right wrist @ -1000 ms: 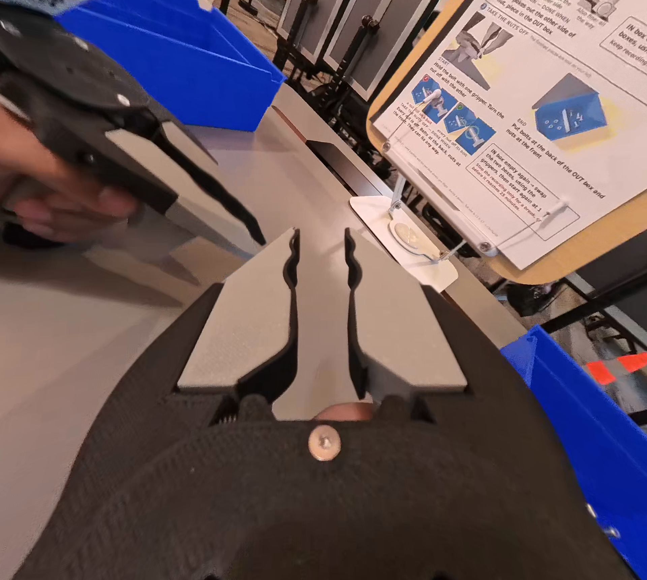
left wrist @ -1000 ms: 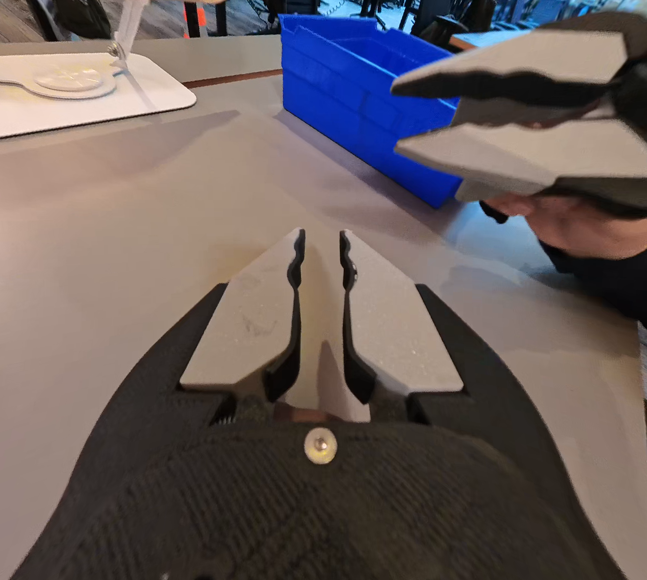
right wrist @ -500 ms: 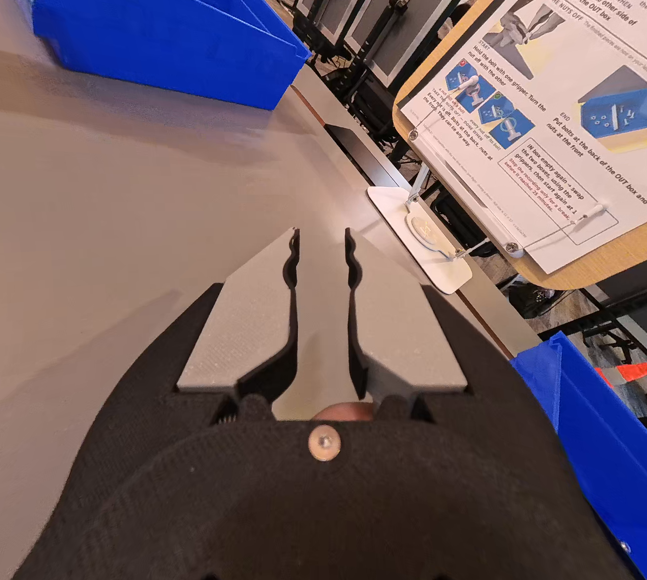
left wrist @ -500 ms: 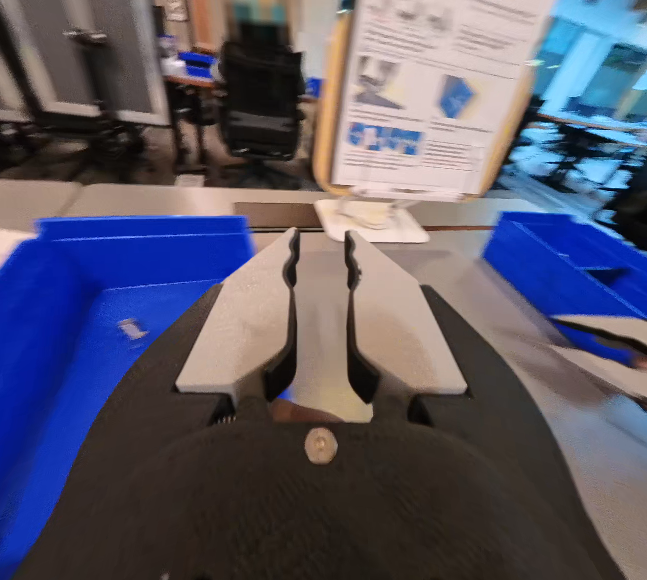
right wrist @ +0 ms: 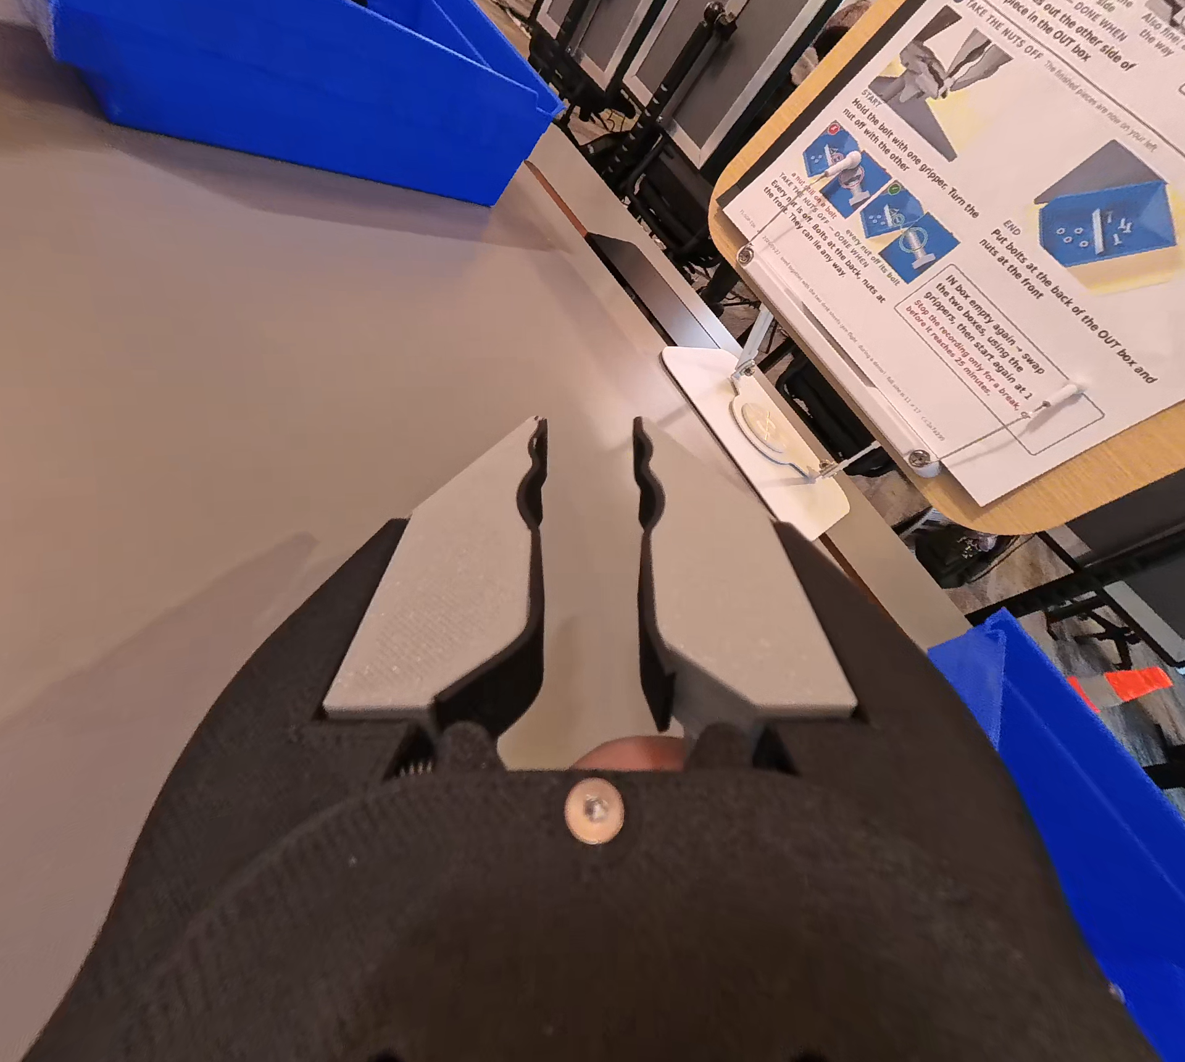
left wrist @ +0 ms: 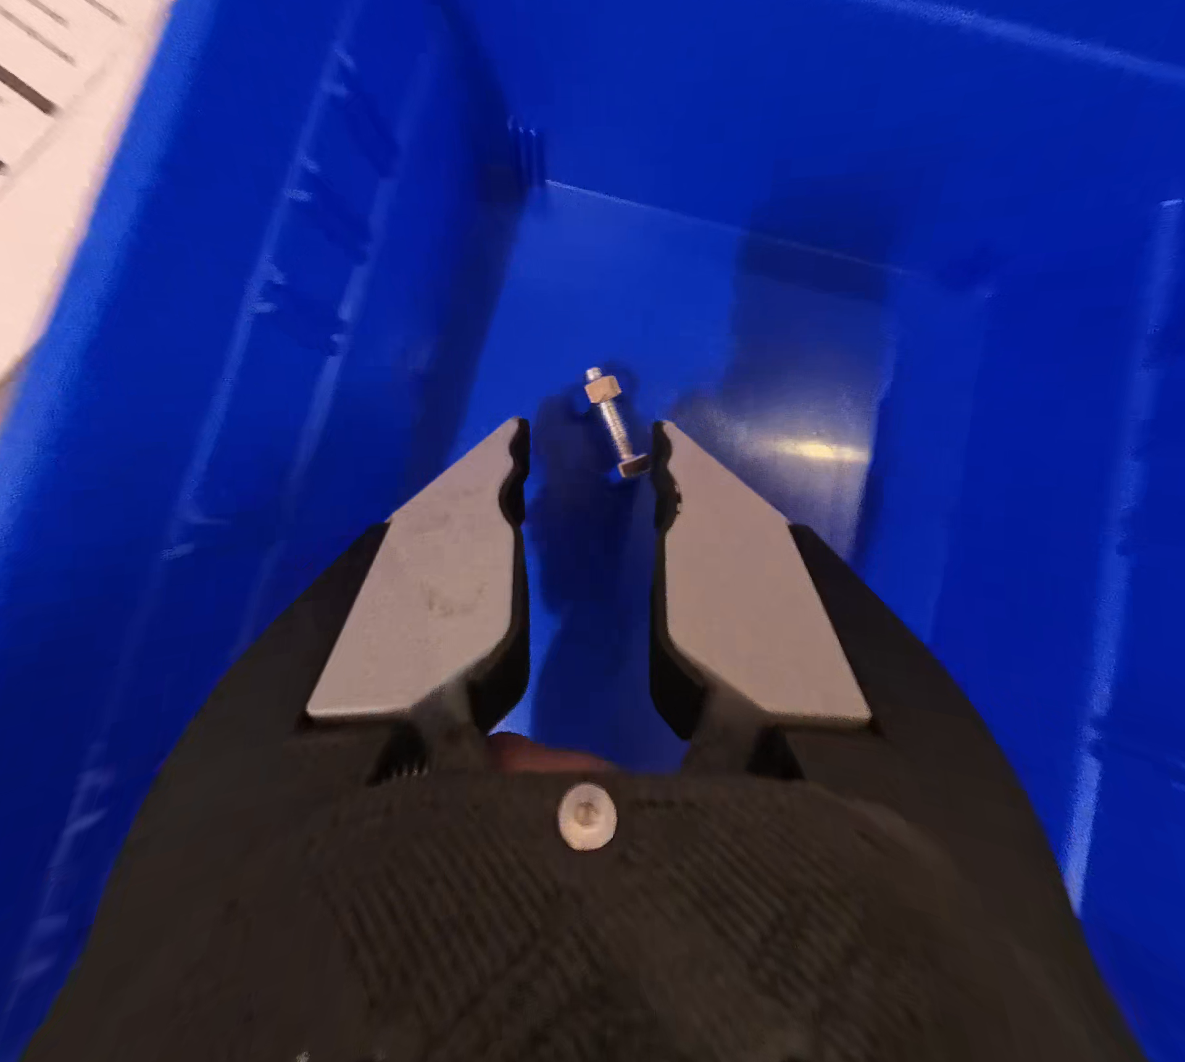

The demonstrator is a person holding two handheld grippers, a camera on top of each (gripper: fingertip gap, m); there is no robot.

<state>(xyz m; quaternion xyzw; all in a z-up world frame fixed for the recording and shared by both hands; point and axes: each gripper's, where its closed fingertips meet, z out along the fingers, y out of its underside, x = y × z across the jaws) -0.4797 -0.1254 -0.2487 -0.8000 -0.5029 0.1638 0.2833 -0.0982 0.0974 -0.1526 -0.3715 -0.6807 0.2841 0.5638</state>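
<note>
The left gripper (left wrist: pixel 590 433) has swung from above the grey table into a blue bin (left wrist: pixel 333 274), jaws parted wider, apparently just above a nutted bolt (left wrist: pixel 610 420); the right gripper (right wrist: pixel 588 429) has shifted only slightly.

Both views are evenly lit from overhead. In the left wrist view, a bright glare patch is seen on the bin (left wrist: pixel 801 447) floor at three o'clock, and motion blur smears the edges. In the right wrist view, the table (right wrist: pixel 256 325) is sharp; blur appears at eleven o'clock, and lines are bent by wide-angle distortion.
</note>
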